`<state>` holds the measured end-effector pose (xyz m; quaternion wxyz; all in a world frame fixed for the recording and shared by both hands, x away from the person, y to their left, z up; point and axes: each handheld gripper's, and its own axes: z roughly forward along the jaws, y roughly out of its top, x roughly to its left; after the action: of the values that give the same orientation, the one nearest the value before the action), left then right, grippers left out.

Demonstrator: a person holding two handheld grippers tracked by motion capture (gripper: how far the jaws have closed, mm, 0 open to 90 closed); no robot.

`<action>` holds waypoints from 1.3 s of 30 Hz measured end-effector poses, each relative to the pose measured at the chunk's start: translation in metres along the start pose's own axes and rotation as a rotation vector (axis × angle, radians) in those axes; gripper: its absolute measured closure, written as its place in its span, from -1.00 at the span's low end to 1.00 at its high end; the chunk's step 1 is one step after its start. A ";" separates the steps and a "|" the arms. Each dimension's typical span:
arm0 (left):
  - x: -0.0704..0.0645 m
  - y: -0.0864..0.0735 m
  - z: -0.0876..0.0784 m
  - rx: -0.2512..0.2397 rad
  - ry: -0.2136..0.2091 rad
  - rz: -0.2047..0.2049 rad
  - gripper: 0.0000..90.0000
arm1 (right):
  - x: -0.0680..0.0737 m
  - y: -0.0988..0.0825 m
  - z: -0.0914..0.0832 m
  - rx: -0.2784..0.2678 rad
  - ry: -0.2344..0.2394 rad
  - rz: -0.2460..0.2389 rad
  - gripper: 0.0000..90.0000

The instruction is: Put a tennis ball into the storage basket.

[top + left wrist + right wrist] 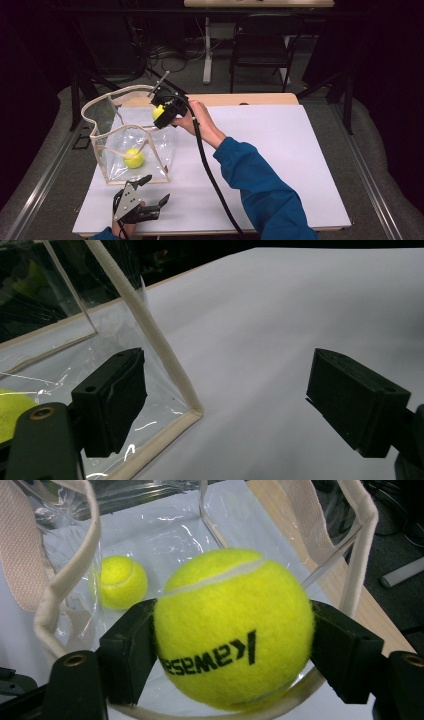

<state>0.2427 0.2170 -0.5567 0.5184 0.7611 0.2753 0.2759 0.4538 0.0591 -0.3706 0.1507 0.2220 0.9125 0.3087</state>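
Gripping a yellow tennis ball (pixel 234 630) between both jaws, the right gripper (pixel 162 112) hangs over the mouth of the clear bag (pixel 162 150); a second ball (pixel 134 158) lies on the bag's floor; the left gripper (pixel 145 197) rests on the white table (pixel 280 165) just beside the bag's near corner, jaws spread wide and empty.

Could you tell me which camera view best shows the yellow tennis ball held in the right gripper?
The right gripper view: the held yellow tennis ball sits close between its jaws, lettering readable. The high view shows it small, above the clear plastic bag.
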 end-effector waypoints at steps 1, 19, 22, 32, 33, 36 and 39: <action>0.000 0.000 0.000 0.001 -0.001 0.002 -0.65 | 0.000 0.000 0.000 -0.001 0.001 -0.001 -0.46; 0.000 0.000 0.001 0.000 -0.003 0.001 -0.65 | -0.001 -0.004 -0.033 -0.159 0.079 0.015 -0.92; 0.001 0.000 0.001 0.001 -0.004 0.002 -0.65 | 0.000 -0.004 -0.039 -0.172 0.082 0.020 -0.93; 0.000 0.000 0.002 0.002 -0.007 -0.001 -0.65 | -0.004 -0.020 -0.053 -0.195 0.081 0.035 -0.97; 0.000 0.000 0.002 0.004 -0.009 0.003 -0.65 | -0.005 -0.022 -0.055 -0.194 0.080 0.037 -0.97; 0.001 0.000 0.001 0.004 -0.008 0.004 -0.65 | -0.008 -0.029 -0.058 -0.197 0.077 0.048 -0.98; 0.000 0.000 0.002 0.009 -0.011 0.004 -0.65 | -0.011 -0.036 -0.060 -0.195 0.077 0.058 -0.99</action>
<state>0.2443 0.2160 -0.5573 0.5158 0.7655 0.2724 0.2714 0.4271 -0.0018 -0.3456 0.1273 0.2206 0.8764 0.4087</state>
